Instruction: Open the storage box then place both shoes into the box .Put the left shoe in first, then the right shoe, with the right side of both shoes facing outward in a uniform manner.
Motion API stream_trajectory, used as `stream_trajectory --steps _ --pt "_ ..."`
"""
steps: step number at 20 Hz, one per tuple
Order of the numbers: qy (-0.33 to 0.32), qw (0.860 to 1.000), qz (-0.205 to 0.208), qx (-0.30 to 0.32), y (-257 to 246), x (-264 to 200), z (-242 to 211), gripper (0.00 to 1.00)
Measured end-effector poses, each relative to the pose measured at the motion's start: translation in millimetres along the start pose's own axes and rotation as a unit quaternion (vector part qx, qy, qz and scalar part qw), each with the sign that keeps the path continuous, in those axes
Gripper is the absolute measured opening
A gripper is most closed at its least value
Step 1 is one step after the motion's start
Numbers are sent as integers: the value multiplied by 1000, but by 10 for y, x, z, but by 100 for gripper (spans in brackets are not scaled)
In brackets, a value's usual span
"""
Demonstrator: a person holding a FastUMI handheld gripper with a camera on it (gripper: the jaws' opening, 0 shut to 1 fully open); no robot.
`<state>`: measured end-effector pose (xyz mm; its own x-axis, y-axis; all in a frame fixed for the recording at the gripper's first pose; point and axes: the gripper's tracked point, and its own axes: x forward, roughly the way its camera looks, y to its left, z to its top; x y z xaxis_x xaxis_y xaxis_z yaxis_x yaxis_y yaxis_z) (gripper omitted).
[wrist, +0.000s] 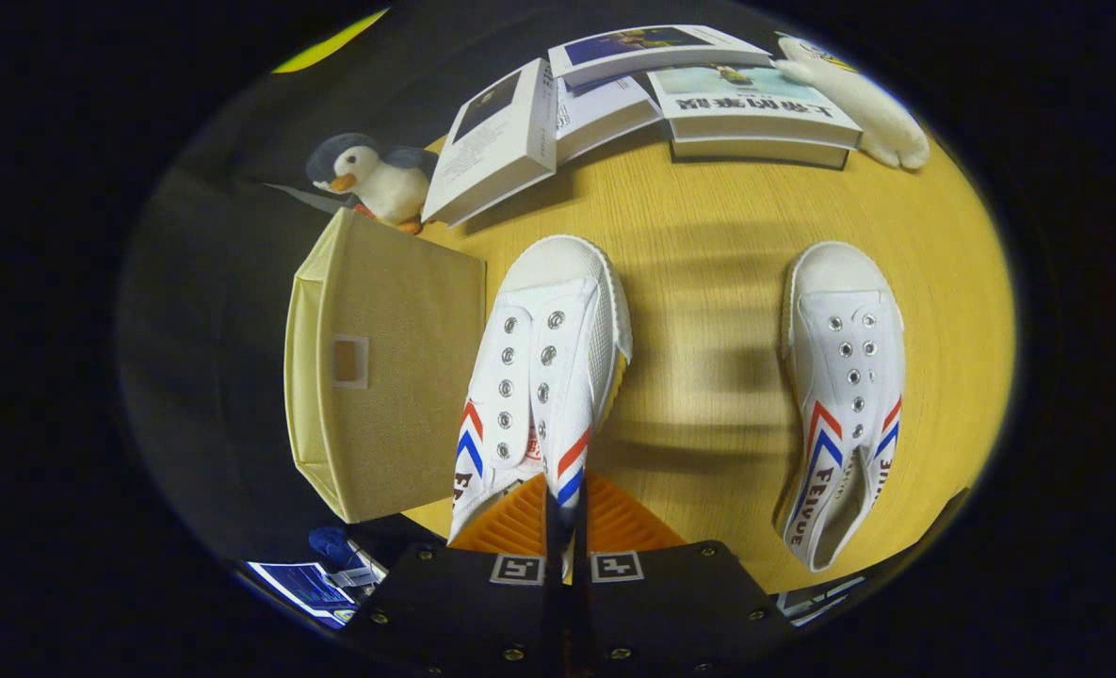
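A hand-held gripper point(562, 513) pinches the rear side wall of a white canvas shoe point(543, 367), its two fingers drawn almost fully together on the thin fabric at the red and blue chevron stripes. The shoe is tipped, its toe pointing away from the fingers, with its yellowish sole edge showing along one side; whether it is clear of the table cannot be told. It sits just beside a beige fabric storage box point(383, 363) that stands at the table's near left edge, a small label window on the box's side wall. Whether the box is open cannot be told from this angle.

The second white shoe point(845, 386), striped the same way, lies flat on the round wooden table point(708, 282) well apart to the right, toe also pointing away, near the table's right edge.

Along the table's far edge, several white-covered books point(501, 141) lie stacked and overlapping. A plush penguin point(374, 179) rests at the far left edge, just beyond the storage box and touching the nearest book. A white plush toy point(864, 108) lies at the far right edge, against the stack. Striped shadows fall across the wood between the two shoes.
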<state>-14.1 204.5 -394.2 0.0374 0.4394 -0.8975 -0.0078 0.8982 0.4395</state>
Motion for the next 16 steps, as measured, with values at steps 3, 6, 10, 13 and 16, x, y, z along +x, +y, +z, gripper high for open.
stream_trajectory --steps 3,6,10,13,16 --pt "-17 1000 3 -16 204 -217 72 4" --pt "-33 999 10 -33 469 -423 138 4" --pt "-44 996 25 -71 887 -613 239 3" --pt "-47 994 39 -93 1234 -652 290 3" --pt "-37 991 54 -118 1606 -570 321 3"
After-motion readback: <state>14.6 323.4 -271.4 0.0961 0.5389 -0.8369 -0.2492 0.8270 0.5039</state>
